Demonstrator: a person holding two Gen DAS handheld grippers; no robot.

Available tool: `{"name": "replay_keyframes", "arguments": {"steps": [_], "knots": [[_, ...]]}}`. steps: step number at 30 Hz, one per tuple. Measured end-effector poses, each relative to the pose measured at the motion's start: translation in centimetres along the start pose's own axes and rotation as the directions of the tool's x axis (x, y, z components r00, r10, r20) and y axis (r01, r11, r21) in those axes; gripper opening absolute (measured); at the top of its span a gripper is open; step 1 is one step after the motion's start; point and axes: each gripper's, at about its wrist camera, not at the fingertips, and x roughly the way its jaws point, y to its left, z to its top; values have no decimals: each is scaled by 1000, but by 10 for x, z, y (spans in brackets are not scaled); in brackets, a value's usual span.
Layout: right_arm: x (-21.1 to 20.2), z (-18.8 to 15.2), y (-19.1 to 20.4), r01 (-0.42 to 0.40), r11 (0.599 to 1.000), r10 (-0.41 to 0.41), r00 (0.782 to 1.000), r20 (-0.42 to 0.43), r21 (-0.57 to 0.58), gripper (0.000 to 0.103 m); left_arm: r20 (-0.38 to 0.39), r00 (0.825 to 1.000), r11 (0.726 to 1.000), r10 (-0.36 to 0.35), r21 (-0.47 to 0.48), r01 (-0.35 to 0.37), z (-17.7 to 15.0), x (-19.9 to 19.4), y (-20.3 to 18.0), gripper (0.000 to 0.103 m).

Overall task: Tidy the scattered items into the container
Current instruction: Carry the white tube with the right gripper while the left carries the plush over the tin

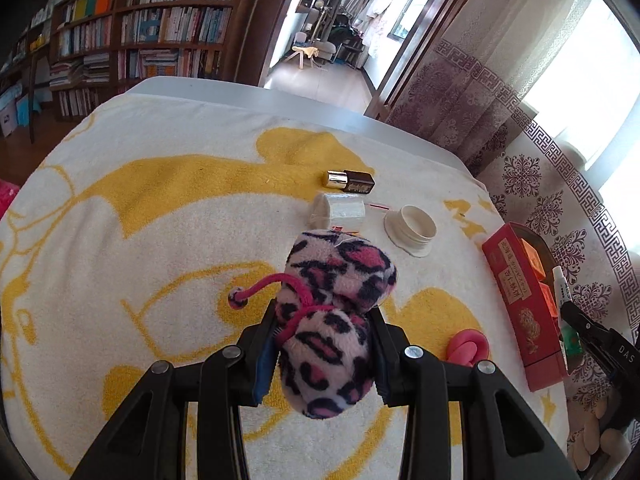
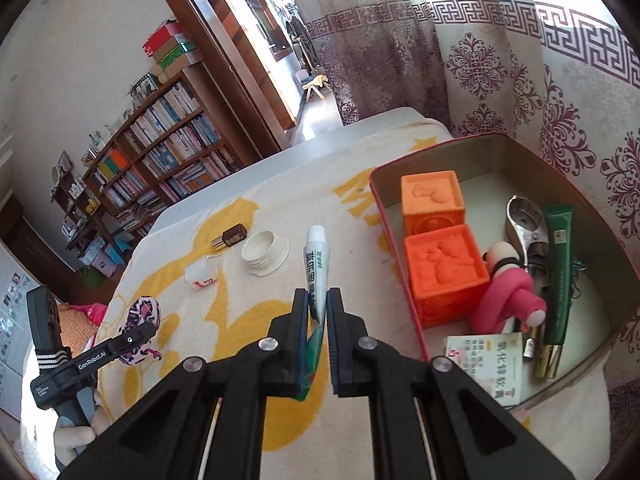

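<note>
The left gripper [image 1: 324, 320] was clamped on a pink-and-black leopard plush toy [image 1: 332, 320], its jaws closed against the toy's sides, the plush bulging above and below the pads and a pink cord with a small knob trailing out toward nine o'clock. The right gripper [image 2: 318, 304] was closed on a white-and-green ointment tube [image 2: 316, 268], pinched near its green tail so that the capped end pointed toward twelve o'clock. Both tools were above a white towel with yellow patterns [image 1: 160, 220] spread over a table. In the right wrist view, the red tin container [image 2: 400, 264] sat at about two o'clock from the gripper, with the tube just beside its near wall but outside it. Inside lay two orange embossed cubes [image 2: 440, 264] against the left wall, a pink knotted foam roller [image 2: 508, 300], a green tube with a gold cap [image 2: 558, 280], a metal tool [image 2: 524, 224] and a small printed box [image 2: 492, 364]. On the towel, at eleven o'clock from the right gripper, were a white threaded cap [image 2: 264, 252], a dark bottle with a gold top [image 2: 230, 236] and a clear little cup [image 2: 200, 274], all apart from one another. In the left wrist view another pink roller [image 1: 468, 346] lay at three o'clock, near the container's red wall.
</note>
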Motion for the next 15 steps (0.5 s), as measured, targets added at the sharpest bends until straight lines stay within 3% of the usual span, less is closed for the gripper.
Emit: {"name": "replay_keyframes", "arguments": {"steps": [6,15], "knots": [[-29,4,-56,49,994,-57,995,82,94,10,-31,999,996,-28,87,31,0,14,-58,41],[-32,10,-101,100,987,-113,988,107,122,10,-86,994,982,-73,168,87,-1,38,-134,41]]}}
